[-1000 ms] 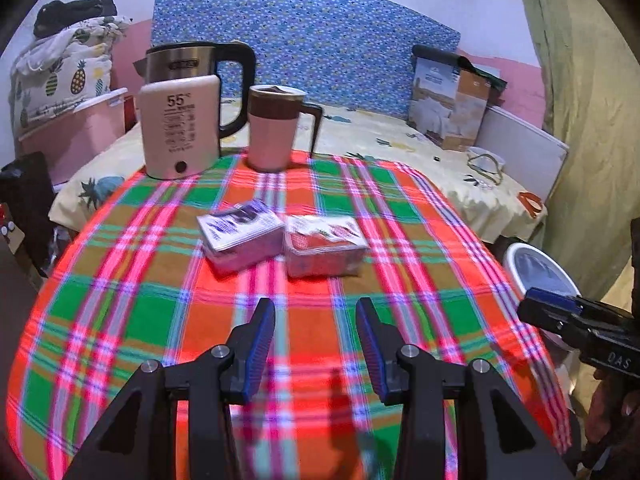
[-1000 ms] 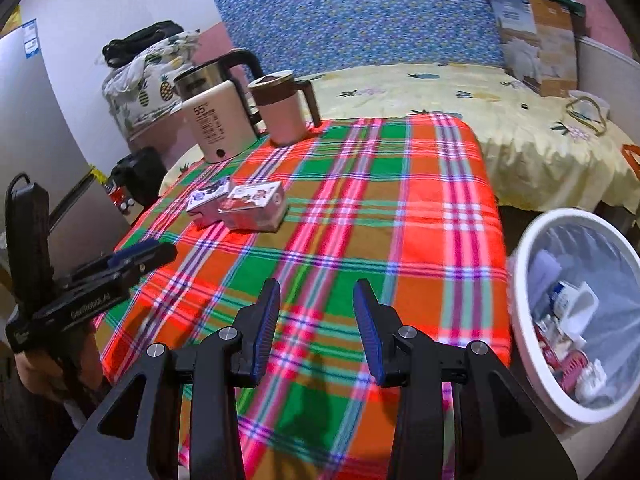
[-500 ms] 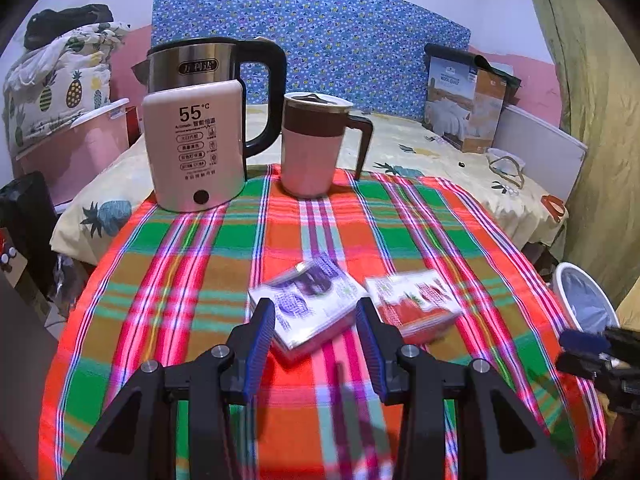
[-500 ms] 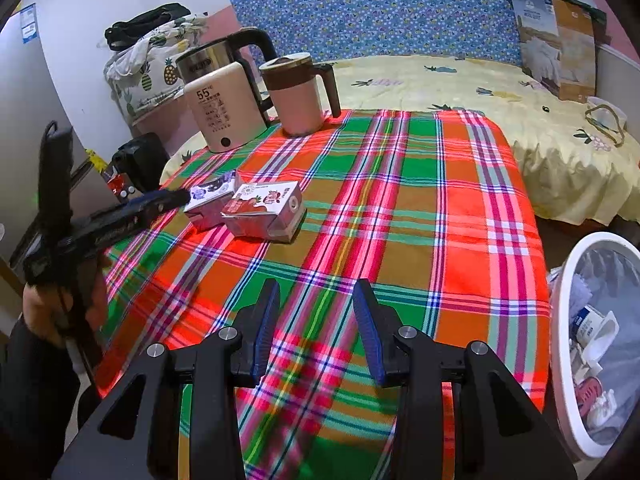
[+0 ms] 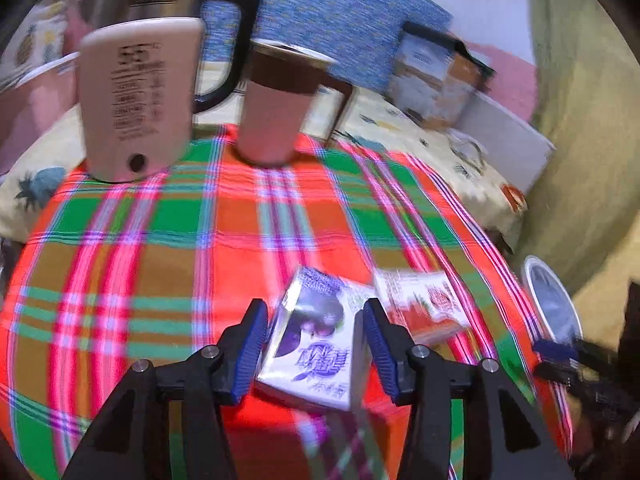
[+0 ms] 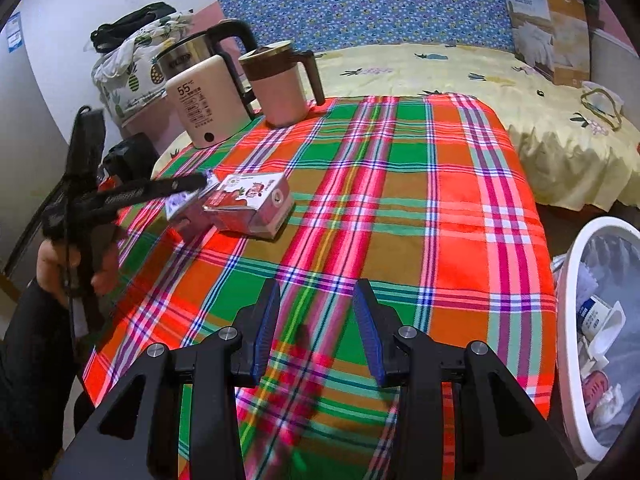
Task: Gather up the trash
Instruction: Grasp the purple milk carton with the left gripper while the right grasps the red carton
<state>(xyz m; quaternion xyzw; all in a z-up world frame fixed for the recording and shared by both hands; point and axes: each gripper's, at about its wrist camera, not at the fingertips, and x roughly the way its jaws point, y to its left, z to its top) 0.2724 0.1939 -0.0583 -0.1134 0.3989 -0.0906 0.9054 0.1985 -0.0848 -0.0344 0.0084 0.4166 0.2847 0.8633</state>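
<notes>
A purple-and-white carton (image 5: 316, 340) lies on the plaid tablecloth (image 5: 168, 248) between the open fingers of my left gripper (image 5: 315, 344); the pads stand on either side of it with small gaps. A red-and-white carton (image 5: 424, 304) lies just right of it. In the right wrist view the left gripper (image 6: 200, 184) reaches over the purple carton (image 6: 180, 204), beside the red carton (image 6: 252, 204). My right gripper (image 6: 316, 328) is open and empty above the cloth's near edge. A white trash bin (image 6: 576, 264) with trash in it stands at the right.
An electric kettle (image 5: 140, 92) and a pink lidded mug (image 5: 280, 112) stand at the table's far side. A bed with a yellow sheet (image 6: 480, 80) and a cardboard box (image 6: 548, 28) lie behind. The bin also shows in the left wrist view (image 5: 532, 280).
My left gripper has moved forward and down until its open fingers straddle the purple carton. The right gripper has shifted slightly forward over the table, still open.
</notes>
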